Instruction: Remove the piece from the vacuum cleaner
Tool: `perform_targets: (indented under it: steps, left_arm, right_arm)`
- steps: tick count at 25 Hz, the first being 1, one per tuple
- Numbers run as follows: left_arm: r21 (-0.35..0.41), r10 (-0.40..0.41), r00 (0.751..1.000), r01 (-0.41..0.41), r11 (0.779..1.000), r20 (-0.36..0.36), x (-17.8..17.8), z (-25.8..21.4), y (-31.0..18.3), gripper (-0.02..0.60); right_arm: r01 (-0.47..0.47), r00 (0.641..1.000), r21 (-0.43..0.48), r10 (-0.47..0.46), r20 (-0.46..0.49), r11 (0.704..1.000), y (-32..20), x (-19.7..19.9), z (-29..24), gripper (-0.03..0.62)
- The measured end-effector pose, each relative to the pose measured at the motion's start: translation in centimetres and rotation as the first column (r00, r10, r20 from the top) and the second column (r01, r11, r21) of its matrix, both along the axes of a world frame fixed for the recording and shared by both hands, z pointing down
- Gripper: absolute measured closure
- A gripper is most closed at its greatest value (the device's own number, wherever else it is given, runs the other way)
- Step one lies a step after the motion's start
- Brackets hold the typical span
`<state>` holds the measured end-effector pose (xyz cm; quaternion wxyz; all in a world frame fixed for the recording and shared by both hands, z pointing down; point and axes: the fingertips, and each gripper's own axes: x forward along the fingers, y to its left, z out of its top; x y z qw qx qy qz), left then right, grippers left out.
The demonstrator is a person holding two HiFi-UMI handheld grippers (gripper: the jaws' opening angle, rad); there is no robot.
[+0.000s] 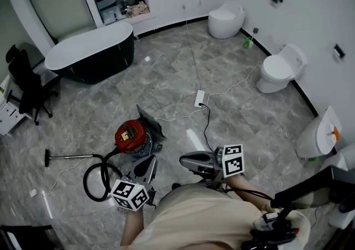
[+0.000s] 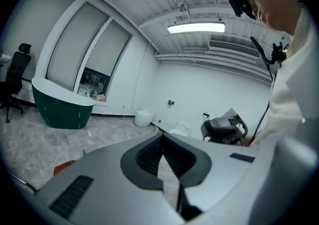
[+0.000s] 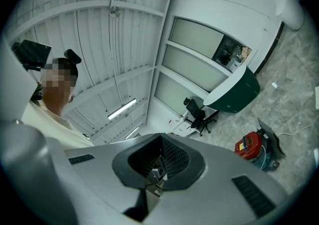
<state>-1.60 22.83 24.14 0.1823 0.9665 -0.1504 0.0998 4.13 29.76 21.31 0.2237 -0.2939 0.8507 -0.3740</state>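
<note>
The red canister vacuum cleaner (image 1: 131,134) stands on the floor with a grey flap (image 1: 150,121) raised behind it. Its black hose (image 1: 99,175) loops to the left and joins a wand (image 1: 69,157) that lies flat. My left gripper (image 1: 150,159) is just below and right of the canister, apart from it, shut and empty. My right gripper (image 1: 183,160) hangs further right, also shut with nothing in it. In the left gripper view the jaw tips (image 2: 162,136) meet, and a sliver of the red vacuum (image 2: 64,167) shows low left. From the right gripper (image 3: 160,136) the vacuum (image 3: 250,143) sits off to the right.
A dark green bathtub (image 1: 91,49) stands at the back left, an office chair (image 1: 25,85) beside it. Three toilets (image 1: 280,67) line the right wall. A power strip (image 1: 199,98) with cables and a white tube (image 1: 195,138) lie on the marble floor near the vacuum.
</note>
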Motion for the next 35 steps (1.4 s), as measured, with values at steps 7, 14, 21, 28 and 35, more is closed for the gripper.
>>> perform_targets:
  steps: [7, 14, 21, 28, 35]
  left_arm:
    - [-0.013, -0.047, 0.999, 0.047, 0.999, -0.005, -1.0, 0.2, -3.0, 0.578]
    - [-0.025, -0.108, 0.994, 0.108, 0.994, 0.033, 1.0, 0.6, -4.0, 0.578]
    - [-0.008, -0.193, 0.979, 0.194, 0.981, 0.068, 7.9, 0.2, -7.0, 0.578]
    - [0.043, -0.208, 0.974, 0.205, 0.978, 0.09, 14.7, -0.9, -7.5, 0.578]
    - [0.022, -0.257, 0.952, 0.257, 0.966, 0.167, 15.7, 0.3, -8.6, 0.578]
  right_arm:
    - [0.035, 0.999, -0.029, -0.034, 0.01, 0.999, -3.0, -0.3, -0.1, 0.592]
    - [0.097, 0.991, -0.056, -0.091, 0.094, 0.994, -5.0, 2.2, 0.5, 0.592]
    - [0.147, 0.975, -0.03, -0.14, 0.174, 0.989, -9.5, 10.6, 0.6, 0.592]
    - [0.24, 0.957, -0.027, -0.232, 0.172, 0.971, -10.9, 15.4, 1.9, 0.592]
    - [0.278, 0.942, -0.054, -0.261, 0.213, 0.959, -12.5, 17.5, 3.2, 0.592]
